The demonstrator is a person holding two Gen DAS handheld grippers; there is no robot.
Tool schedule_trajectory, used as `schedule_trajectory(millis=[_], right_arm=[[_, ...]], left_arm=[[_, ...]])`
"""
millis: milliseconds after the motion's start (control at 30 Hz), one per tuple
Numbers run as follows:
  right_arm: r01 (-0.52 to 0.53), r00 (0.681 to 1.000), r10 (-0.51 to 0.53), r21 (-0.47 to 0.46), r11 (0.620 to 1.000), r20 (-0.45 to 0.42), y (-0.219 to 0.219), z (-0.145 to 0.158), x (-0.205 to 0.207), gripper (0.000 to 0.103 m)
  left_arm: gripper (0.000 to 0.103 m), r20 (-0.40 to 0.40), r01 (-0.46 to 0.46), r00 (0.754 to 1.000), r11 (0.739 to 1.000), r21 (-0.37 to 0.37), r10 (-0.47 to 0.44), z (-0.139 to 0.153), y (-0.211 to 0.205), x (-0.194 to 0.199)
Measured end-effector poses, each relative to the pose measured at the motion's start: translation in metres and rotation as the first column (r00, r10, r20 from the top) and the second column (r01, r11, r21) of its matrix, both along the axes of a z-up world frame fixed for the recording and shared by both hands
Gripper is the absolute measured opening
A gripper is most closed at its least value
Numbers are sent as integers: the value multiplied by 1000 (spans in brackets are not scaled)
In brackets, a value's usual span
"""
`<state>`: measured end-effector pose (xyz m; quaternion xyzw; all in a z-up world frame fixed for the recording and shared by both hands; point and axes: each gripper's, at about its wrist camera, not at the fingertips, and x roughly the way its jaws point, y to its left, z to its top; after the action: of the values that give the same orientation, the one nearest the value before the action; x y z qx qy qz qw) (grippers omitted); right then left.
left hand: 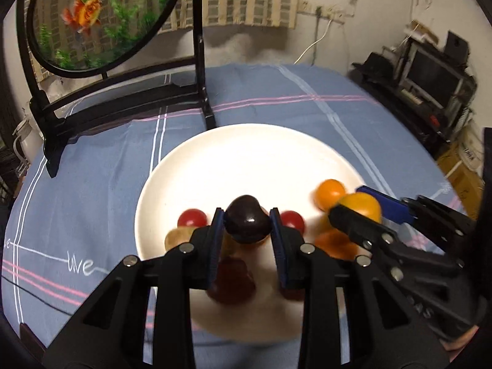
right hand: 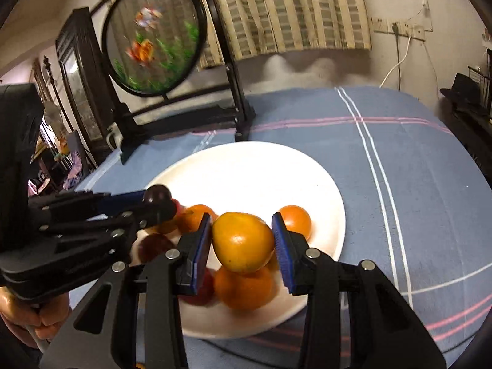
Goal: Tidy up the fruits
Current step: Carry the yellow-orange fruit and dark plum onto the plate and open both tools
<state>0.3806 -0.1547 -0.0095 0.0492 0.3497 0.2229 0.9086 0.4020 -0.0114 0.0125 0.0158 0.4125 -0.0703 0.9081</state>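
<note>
Fruits crowd the near half of the plate (left hand: 246,153) on the blue-clothed counter (left hand: 92,184). Left tongs (left hand: 247,224) clamp a dark plum (left hand: 247,221); right tongs (right hand: 243,240) clamp an orange fruit (right hand: 243,243), both seemingly raised above the pile, probably for sorting by colour.

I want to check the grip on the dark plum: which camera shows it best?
The left wrist view: the dark plum sits centred between the left gripper's blue pads, above the white plate. The right wrist view shows only its top at the left, mostly hidden behind that gripper's fingers.
</note>
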Motion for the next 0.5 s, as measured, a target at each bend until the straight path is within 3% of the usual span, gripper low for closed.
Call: schedule_trajectory(millis=[133, 167, 200, 233, 300, 500], right_arm=[[-15, 1000, 15, -20, 1000, -14, 4, -4, 9, 40], [-16, 1000, 16, -25, 1000, -20, 4, -5, 10, 43], [-18, 1000, 18, -27, 999, -20, 6, -5, 10, 46], [-9, 1000, 8, -28, 1000, -9, 5, -3, 8, 54], [7, 1000, -7, -19, 1000, 25, -1, 7, 1, 57], [-28, 999, 26, 57, 998, 34, -15, 28, -32, 63]], left_arm=[[31, -22, -11, 1000, 1000, 4, 11, -11, 2, 12], [36, -23, -10, 1000, 1000, -1, 10, -13, 2, 12], [49, -24, -13, 1000, 1000, 2, 13, -13, 2, 12], [55, -19, -30, 999, 1000, 8, 30, -12, 4, 11], [83, 4, -67, 998, 998, -12, 67, -3, 13, 2], [100, 55, -132, 989, 990, -56, 135, 24, 48, -58]])
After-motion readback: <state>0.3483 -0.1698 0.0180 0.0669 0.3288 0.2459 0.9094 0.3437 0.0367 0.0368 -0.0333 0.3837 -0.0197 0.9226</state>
